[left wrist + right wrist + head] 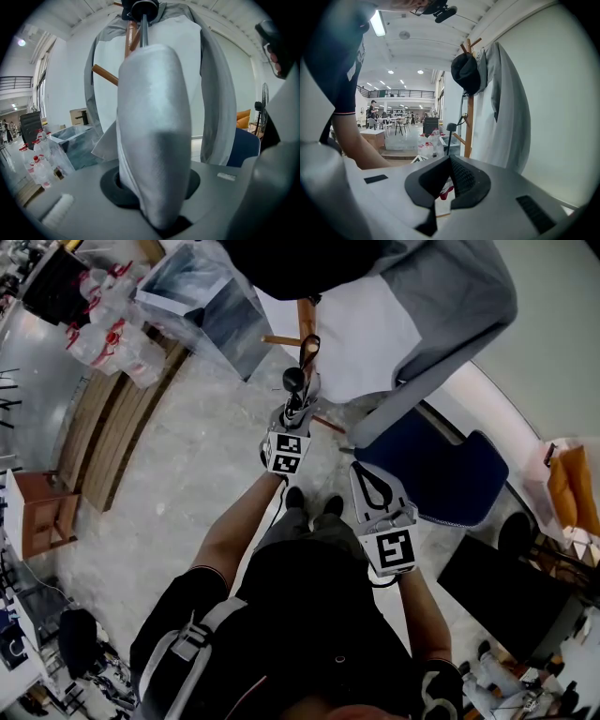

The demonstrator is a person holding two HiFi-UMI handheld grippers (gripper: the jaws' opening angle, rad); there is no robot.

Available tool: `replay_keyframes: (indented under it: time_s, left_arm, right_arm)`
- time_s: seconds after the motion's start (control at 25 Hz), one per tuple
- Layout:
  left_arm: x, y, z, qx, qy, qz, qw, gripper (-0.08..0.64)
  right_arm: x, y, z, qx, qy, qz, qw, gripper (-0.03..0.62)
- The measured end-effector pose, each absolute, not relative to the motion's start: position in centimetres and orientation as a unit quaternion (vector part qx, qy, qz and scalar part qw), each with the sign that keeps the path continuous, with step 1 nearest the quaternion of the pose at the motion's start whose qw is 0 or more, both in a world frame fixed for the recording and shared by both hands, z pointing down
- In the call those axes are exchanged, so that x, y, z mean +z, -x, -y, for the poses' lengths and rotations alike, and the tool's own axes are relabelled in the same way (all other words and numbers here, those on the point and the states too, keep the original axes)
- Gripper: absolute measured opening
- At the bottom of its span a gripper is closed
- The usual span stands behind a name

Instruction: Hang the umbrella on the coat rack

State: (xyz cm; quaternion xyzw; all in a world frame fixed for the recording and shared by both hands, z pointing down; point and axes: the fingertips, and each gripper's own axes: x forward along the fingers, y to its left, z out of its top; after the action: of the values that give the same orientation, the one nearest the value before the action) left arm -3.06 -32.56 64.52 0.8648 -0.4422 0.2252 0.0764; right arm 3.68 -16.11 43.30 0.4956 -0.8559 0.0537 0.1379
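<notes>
Surface: pale speckled concrete floor (pixel 197 474) of a large hall with white ceiling lights. Along the floor's left edge lies a low slatted wooden platform (pixel 98 432). Toward the upper left corner stand a clear plastic storage bin (pixel 202 301) and a cluster of clear plastic bottles with red caps (pixel 103 329).

The wooden pole-type coat rack with angled pegs (pixel 469 122) stands at the far edge of the floor, against a white wall. A long grey coat (pixel 459 306) and a black cap (pixel 466 72) hang on it. A blue padded chair (pixel 459 474) stands just right of the rack's base.

Left gripper (pixel 293 413): arm extended forward toward the rack and pitched slightly down. Its jaws are clamped on the folded pale grey fabric umbrella (pixel 154 131). The umbrella stands upright out of the jaws, directly in front of the rack pole. Its metal shaft ends in a round black knob (pixel 144 7) beside the pole, above one bare peg (pixel 105 75).

Right gripper (pixel 364 474): held back near the body, right of the left gripper. Its jaw tips are together and nothing is between them.

Clearance: open floor lies left of the rack; the coat and chair crowd its right side.
</notes>
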Motion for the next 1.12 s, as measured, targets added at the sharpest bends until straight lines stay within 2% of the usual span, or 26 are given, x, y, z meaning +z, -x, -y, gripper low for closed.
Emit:
replay_keyframes:
  time_s: [1.12]
  left_arm:
    - [67.7,3.0,37.6,0.221,-0.852,0.468,0.084,0.100]
  right_arm:
    - [45.3,-2.8,16.7,0.074,-0.485,0.856,0.161,0.003]
